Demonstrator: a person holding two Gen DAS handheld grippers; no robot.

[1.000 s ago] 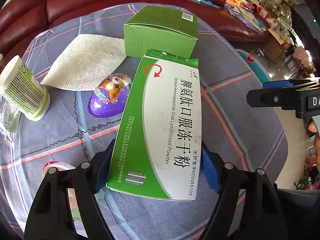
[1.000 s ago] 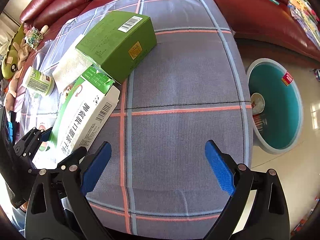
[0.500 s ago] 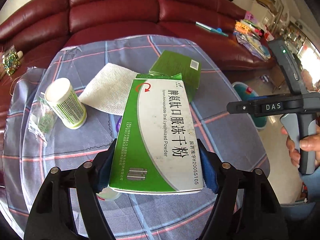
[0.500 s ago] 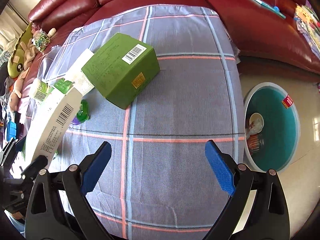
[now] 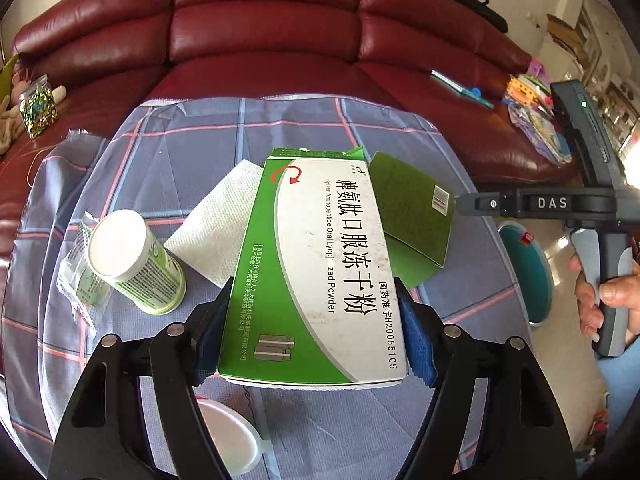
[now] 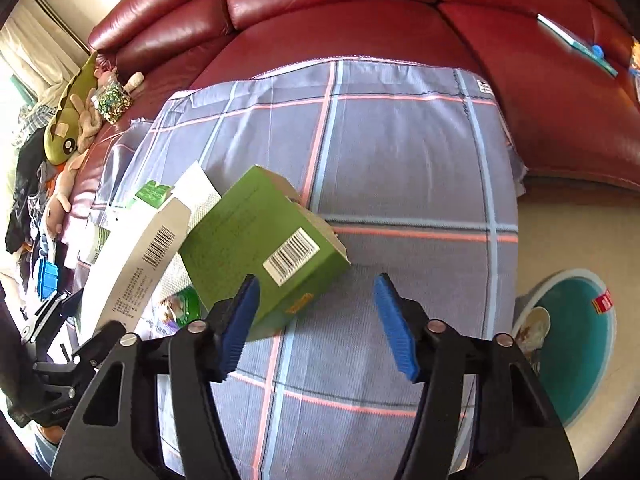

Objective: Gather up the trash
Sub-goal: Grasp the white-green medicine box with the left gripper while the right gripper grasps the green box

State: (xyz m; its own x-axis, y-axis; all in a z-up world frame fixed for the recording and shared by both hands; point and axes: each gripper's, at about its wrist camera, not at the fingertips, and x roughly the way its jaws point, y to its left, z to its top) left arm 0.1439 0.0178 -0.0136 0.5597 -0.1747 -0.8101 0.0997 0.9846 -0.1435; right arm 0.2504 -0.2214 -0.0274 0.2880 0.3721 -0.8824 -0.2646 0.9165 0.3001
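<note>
**Inspector:** Left claw [image 5: 312, 344]?

**Clerk:** Clamped on the white-and-green medicine box [image 5: 320, 272], blue pads pressing both long sides, box raised off the checked cloth [image 5: 192, 152], centre of the frame.

**Inspector:** Right claw [image 6: 316, 324]?

**Clerk:** Partly spread, its jaws having just been closing. No pad presses anything. Its left pad overlaps the green carton [image 6: 260, 248] in the picture; contact I cannot tell. That carton lies on the cloth at centre left.

**Inspector:** Surroundings?

**Clerk:** Left wrist view: a paper towel [image 5: 220, 220] left of the held box, a white-lidded green canister [image 5: 132, 260] on its side at middle left beside a crinkled wrapper [image 5: 76, 272], a translucent lid [image 5: 232, 436] at the bottom edge. Right wrist view: a teal bin [image 6: 576, 344] at lower right, off the cloth, with litter inside. A red leather sofa [image 6: 360, 8] fills the top.
</note>
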